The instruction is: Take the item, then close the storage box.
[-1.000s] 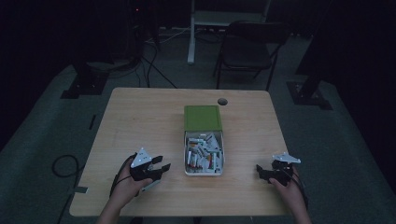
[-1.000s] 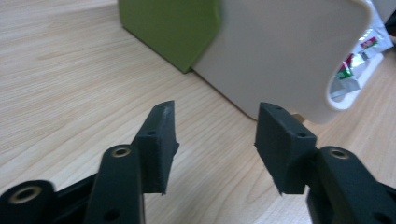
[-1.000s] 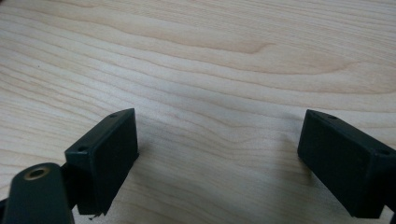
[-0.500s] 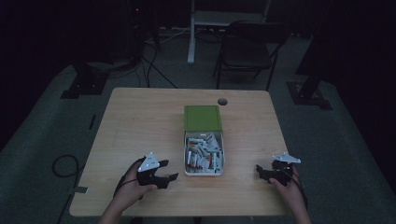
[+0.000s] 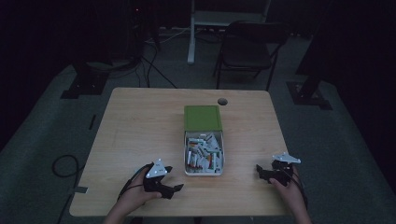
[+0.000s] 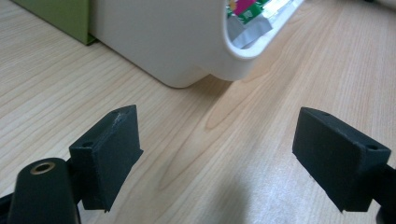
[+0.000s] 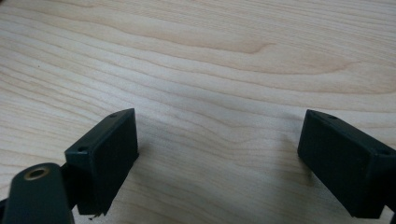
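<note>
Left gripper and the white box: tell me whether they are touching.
Apart. The left gripper view shows the left gripper with jaws spread, having just been opening, nothing between them, and bare table between its fingertips and the white box.

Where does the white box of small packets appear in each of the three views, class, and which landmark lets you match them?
High view: white box at table centre, near edge, with green lid behind it.
Left gripper view: its rounded corner at top centre, beyond the open fingers.
Right gripper view: bare wood grain between the fingers; no box.
Shared landmark: the wooden tabletop.
</note>
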Demonstrator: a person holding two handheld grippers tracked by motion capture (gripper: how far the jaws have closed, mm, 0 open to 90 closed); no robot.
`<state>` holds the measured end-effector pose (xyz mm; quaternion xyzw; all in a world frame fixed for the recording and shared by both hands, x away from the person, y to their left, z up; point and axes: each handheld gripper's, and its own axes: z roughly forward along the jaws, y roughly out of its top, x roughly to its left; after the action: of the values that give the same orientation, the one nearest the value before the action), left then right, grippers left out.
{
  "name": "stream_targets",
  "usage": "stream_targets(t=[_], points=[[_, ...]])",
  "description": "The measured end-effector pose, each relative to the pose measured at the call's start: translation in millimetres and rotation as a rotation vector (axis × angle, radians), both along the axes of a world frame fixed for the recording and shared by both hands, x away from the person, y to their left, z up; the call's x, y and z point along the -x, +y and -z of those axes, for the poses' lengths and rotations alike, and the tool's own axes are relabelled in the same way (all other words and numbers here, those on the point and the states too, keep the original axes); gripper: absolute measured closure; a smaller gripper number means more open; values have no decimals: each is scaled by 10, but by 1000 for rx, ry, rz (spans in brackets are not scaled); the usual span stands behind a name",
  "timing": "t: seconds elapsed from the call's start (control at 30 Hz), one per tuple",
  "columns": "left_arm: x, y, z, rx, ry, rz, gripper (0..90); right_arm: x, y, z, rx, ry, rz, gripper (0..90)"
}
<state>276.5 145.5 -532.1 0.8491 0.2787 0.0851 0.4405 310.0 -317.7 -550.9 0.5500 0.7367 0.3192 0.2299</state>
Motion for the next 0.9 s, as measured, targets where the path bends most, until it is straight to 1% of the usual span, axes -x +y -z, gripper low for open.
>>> stream_targets(t=[0.03,0.1,0.17,0.23,0.27,0.4,0.5,0.53,0.6,0.67,0.7,0.83,0.9], points=[[12,-16,4,-12,-4,4,159,0,0,0,0,0,0,117],[20,-31,13,-17,-5,8,159,0,0,0,0,0,0,117],[23,-43,30,-45,0,9,160,0,0,0,0,0,0,117],[18,-49,53,-69,17,-6,161,0,0,0,0,0,0,117],[15,-49,59,-75,18,-10,162,0,0,0,0,0,0,117],[12,-55,77,-96,15,-17,168,0,0,0,-1,0,0,117],[1,-47,88,-119,-1,-13,168,0,-1,0,-1,0,0,117],[-3,-42,93,-119,-5,-16,167,0,0,0,-1,0,0,117],[-5,-39,98,-112,5,-18,168,0,0,0,-1,1,0,117],[-2,-44,99,-111,2,-14,167,1,0,0,-1,1,0,117],[-1,-49,96,-99,9,-19,168,1,0,0,0,1,0,117],[0,-56,91,-80,20,-16,167,1,-1,-1,-1,0,-2,117],[-4,-57,93,-70,24,-19,167,5,8,-2,-2,2,-22,117]])
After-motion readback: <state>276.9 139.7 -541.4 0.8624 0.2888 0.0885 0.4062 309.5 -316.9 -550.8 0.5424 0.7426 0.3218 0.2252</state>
